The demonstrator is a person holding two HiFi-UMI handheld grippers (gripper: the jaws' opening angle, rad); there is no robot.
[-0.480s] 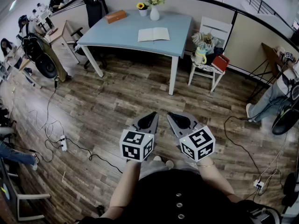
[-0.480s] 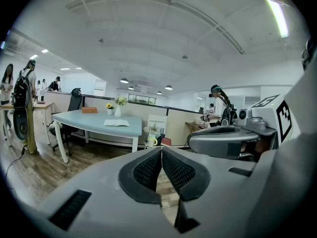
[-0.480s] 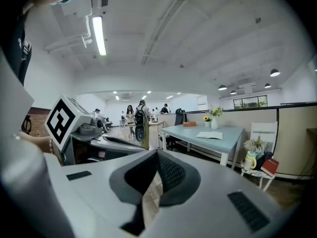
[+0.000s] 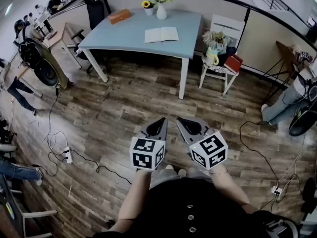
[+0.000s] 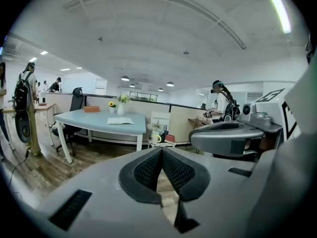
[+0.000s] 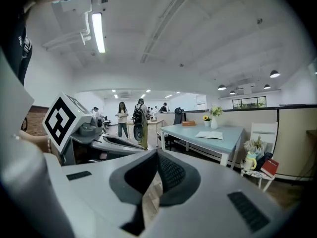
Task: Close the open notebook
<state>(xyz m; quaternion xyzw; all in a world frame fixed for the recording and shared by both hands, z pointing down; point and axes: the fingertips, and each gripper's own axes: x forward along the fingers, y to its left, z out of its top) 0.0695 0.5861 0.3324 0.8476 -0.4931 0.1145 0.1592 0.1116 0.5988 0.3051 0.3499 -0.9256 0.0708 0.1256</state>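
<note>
The table [image 4: 133,39] is pale blue on white legs. Toward its right end the open notebook [image 4: 162,34] shows cream-white pages. An orange-brown box [image 4: 121,16] sits at the far left corner. Along the far edge are a white vase [image 4: 161,12] and a yellow sunflower [image 4: 147,5]. The floor [image 4: 119,113] is grey-brown wood planking. The left gripper [image 4: 159,123] and right gripper [image 4: 182,123] are grey with black textured pads [image 5: 147,171]. Each carries black-and-white square markers on its cube [image 4: 147,153]. A white stool [image 4: 218,71] holds a red book [image 4: 233,63].

At the left edge a person [image 4: 20,90] has walked on — only striding legs show now — and the notebook [image 4: 162,34] sits slightly higher in frame.
</note>
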